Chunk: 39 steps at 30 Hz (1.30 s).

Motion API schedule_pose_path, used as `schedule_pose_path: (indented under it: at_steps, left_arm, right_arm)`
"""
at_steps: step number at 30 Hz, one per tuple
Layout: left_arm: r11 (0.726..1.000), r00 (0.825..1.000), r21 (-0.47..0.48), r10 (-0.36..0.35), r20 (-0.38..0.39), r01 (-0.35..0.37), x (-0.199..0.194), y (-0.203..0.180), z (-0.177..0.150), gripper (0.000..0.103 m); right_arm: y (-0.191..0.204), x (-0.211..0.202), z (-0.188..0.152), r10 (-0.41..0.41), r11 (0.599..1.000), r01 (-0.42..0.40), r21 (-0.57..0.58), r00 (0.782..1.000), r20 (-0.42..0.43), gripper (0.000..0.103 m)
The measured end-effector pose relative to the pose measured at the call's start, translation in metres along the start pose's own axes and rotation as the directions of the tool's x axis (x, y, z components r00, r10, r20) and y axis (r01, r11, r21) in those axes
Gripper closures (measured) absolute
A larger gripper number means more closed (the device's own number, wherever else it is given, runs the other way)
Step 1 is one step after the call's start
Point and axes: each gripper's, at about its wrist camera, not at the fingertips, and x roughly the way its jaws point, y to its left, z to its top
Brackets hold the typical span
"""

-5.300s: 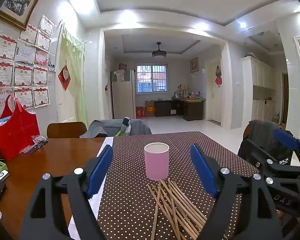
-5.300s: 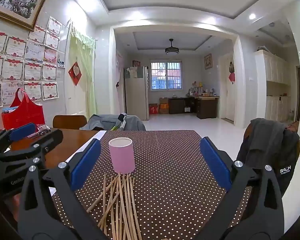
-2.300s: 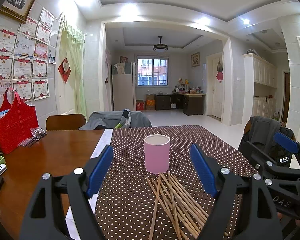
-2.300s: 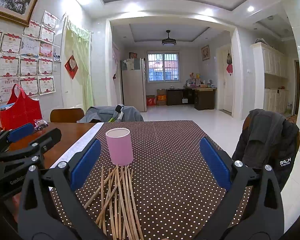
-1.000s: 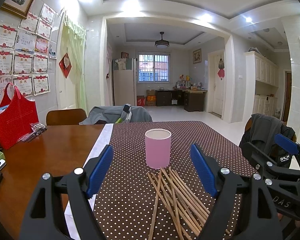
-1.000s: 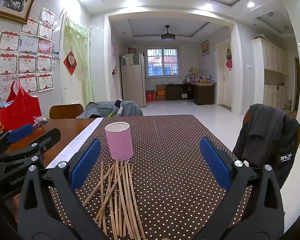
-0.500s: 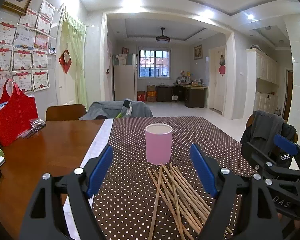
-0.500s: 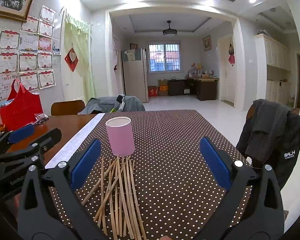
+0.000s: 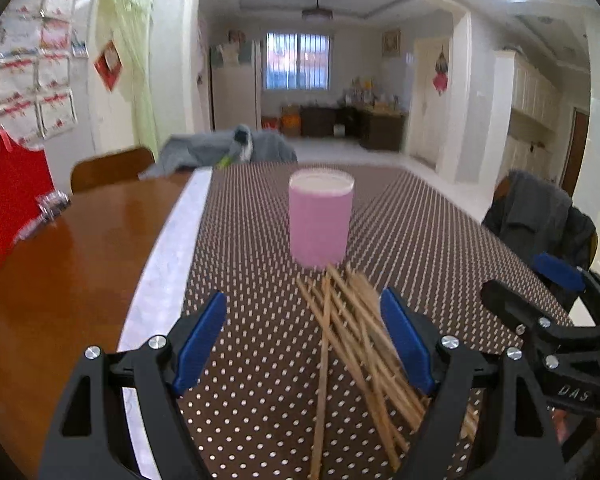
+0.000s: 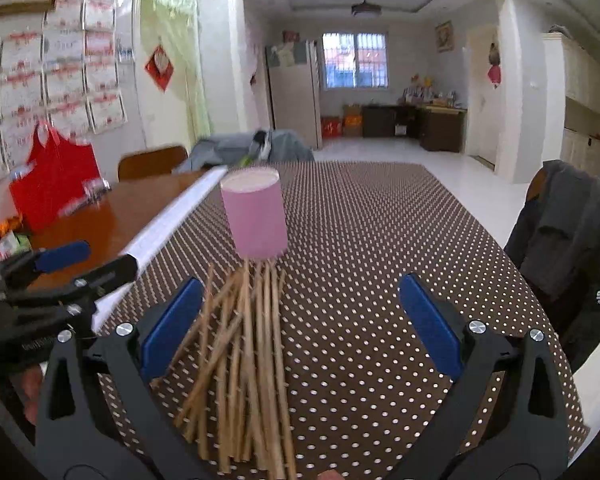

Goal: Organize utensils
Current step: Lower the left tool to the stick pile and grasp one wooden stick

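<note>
Chopsticks (image 10: 244, 344), a loose heap of thin pale wooden sticks, fanned and crossed on the dotted tablecloth (image 10: 360, 264) in the lower centre of both views, far tips touching or just beside the base of the pink cup (image 10: 256, 216) standing upright above them in the frame. Likely very light, stiff, smooth enough to roll or slide on the cloth, prone to scattering if nudged; no real risk of breaking. Best taken one or a few at a time near mid-length, pinched across the shaft where a stick lies clear of its neighbours, e.g. the stray one angling out at the left edge of the heap in the right wrist view. Cup probably light too and easy to tip when sticks drop in. Left gripper (image 9: 306, 340) spread wide, holding nothing, blue pads framing the near part of the heap in the lower frame without visible contact. Right gripper (image 10: 300, 322) likewise spread wide and empty, heap lying toward its left pad. Both views slightly blurred.
</note>
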Motion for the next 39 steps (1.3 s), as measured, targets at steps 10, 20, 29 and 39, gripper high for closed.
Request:
schedule_pose_path:
  at_steps: [10, 20, 29, 39]
  left_arm:
    - [0.996, 0.958, 0.044, -0.061, -0.281, 0.076, 0.068, 0.013, -0.021, 0.025]
    - [0.992, 0.935, 0.108, -0.029, -0.355, 0.071, 0.103, -0.001, -0.026, 0.033]
    - [0.992, 0.912, 0.095, -0.038, -0.409, 0.085, 0.116, 0.006, -0.032, 0.042]
    - [0.986, 0.894, 0.122, -0.051, -0.446, 0.117, 0.134, -0.005, -0.015, 0.072]
  right_arm:
    - [-0.017, 0.053, -0.016, -0.021, 0.999, 0.011, -0.051, 0.982, -0.187, 0.006]
    - [-0.02, 0.089, -0.02, 0.04, 0.996, -0.063, -0.061, 0.947, -0.319, 0.01]
    - [-0.015, 0.121, -0.024, 0.114, 0.99, -0.137, -0.022, 0.891, -0.44, 0.032]
    - [-0.004, 0.155, -0.003, 0.079, 0.979, -0.169, -0.111, 0.826, -0.558, 0.07]
